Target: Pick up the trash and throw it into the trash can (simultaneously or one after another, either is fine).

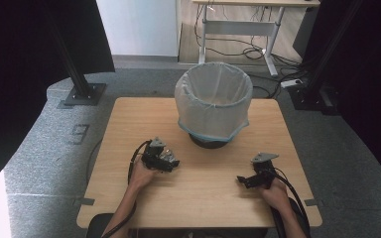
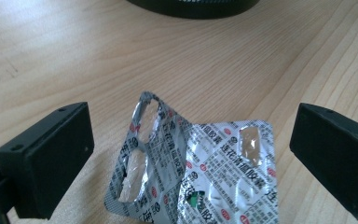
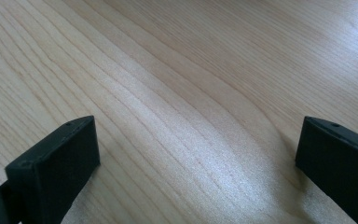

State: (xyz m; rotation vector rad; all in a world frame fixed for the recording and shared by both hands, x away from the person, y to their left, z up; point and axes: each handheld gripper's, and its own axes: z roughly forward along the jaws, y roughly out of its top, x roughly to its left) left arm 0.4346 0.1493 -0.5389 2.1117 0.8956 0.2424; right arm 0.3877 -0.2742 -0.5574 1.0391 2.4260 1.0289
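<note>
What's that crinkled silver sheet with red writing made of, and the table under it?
The crumpled silver blister sheet looks like shiny printed foil, with clear plastic pockets torn open. The pale wooden table shows matte wood grain, possibly a laminate.

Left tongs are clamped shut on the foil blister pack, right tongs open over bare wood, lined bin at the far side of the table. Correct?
Not quite. In the left gripper view the left tongs stand open, jaws wide apart on either side of the foil blister pack, which lies between them ungripped. The rest holds: right tongs open over bare table, lined bin at the far side.
</note>
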